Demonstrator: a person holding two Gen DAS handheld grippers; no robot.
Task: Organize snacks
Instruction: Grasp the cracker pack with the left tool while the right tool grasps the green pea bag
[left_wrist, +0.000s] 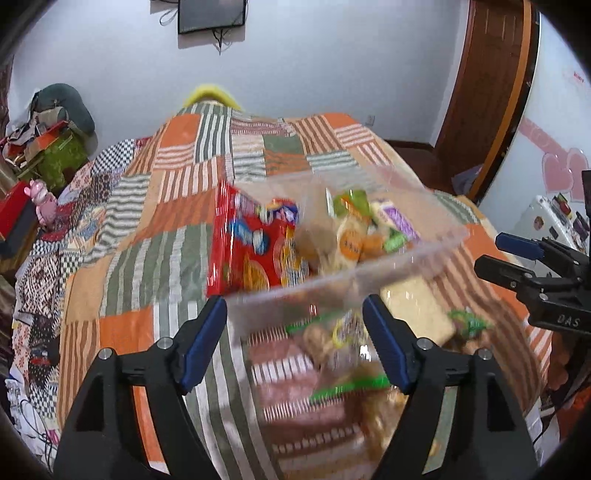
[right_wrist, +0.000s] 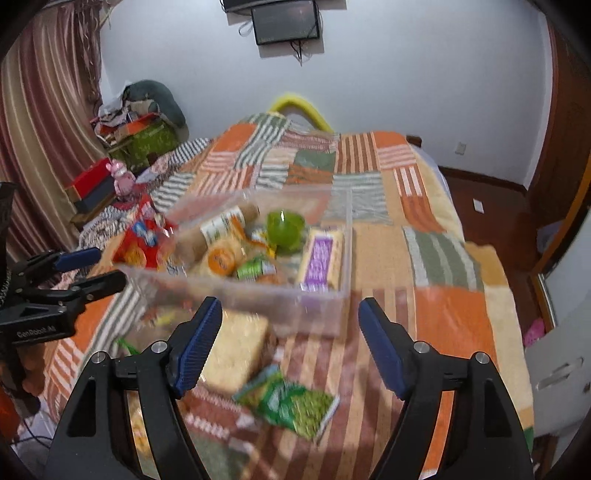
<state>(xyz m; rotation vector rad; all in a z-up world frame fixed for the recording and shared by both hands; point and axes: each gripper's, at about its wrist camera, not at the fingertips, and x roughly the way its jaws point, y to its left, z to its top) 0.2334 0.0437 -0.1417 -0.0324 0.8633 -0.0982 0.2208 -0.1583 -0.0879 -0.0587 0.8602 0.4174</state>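
I have both tools over the bed with its orange, green and white striped patchwork blanket (right_wrist: 436, 266). My left tool (left_wrist: 295, 325) is spread wide, nothing between its blue pads, pointing at the near wall of the clear rectangular plastic bin (left_wrist: 369, 273). My right tool (right_wrist: 290, 328) is spread too, empty, just short of the same bin (right_wrist: 325, 306). Inside the bin (blurred in both views) I see a red snack bag (left_wrist: 251, 251), a purple-and-white wrapped bar (right_wrist: 319, 258), a green plastic cup (right_wrist: 284, 225) and an orange-labelled packet (right_wrist: 221, 260). On the blanket, outside the bin, lie a pale cracker pack (right_wrist: 236, 350) and a green snack packet (right_wrist: 291, 402).
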